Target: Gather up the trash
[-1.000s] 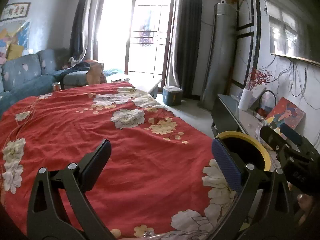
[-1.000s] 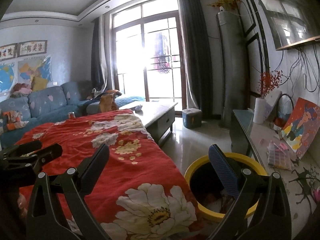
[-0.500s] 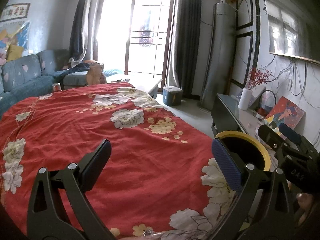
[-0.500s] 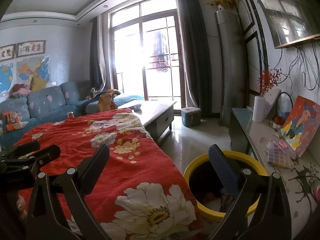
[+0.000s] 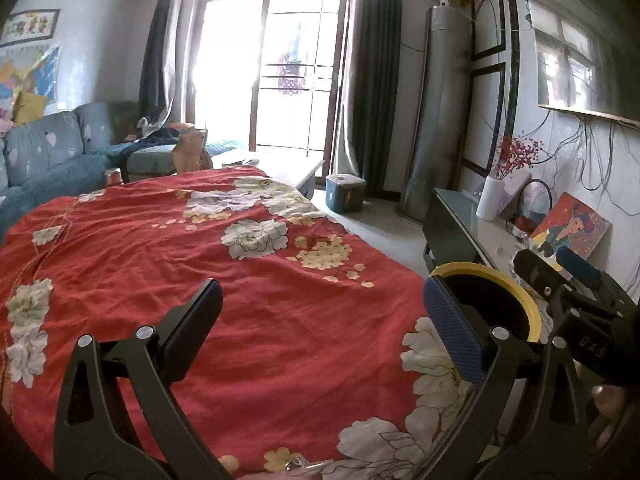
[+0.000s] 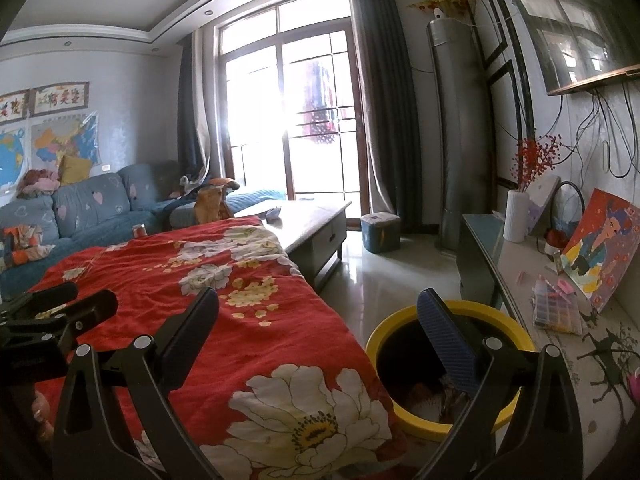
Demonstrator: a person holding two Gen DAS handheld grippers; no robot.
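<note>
Left wrist view: left gripper (image 5: 320,320) has its jaws spread wide, nothing between them, held over the red floral cloth (image 5: 208,264). Right gripper (image 6: 318,328), per right wrist view, likewise spread and empty; its right finger sits over the mouth of the yellow-rimmed bin (image 6: 452,364), its left finger over the cloth edge.

Bin stands on the floor just beside the cloth-covered surface, between it and the low side cabinet (image 6: 480,256). Some crumpled material lies at the bottom of the bin (image 6: 424,396); too dark to identify.

Trash location: no loose piece clearly visible on the cloth in either view. A small clear glinting item (image 5: 296,462) lies at the near cloth edge, bottom of the left wrist view; could be a wrapper, cannot confirm. A can (image 6: 139,231) stands at the far end of the cloth near the blue sofa (image 6: 92,208); trash or not, cannot tell.

Judgement: task appears at or near its end, or between pickups.

Risks from here:
- Near-edge item sits below both fingertips, at the rim of the fisheye field. Reaching for it risks a blind close that pinches cloth instead, dragging the cover.
- Cloth is loose and wrinkled; a fold caught in the jaws would pull it toward the bin.
- Both grippers are close together near the bin; crossing reaches could knock them.
- Small items on the cabinet top (image 6: 556,312) may be mistaken for trash.
</note>
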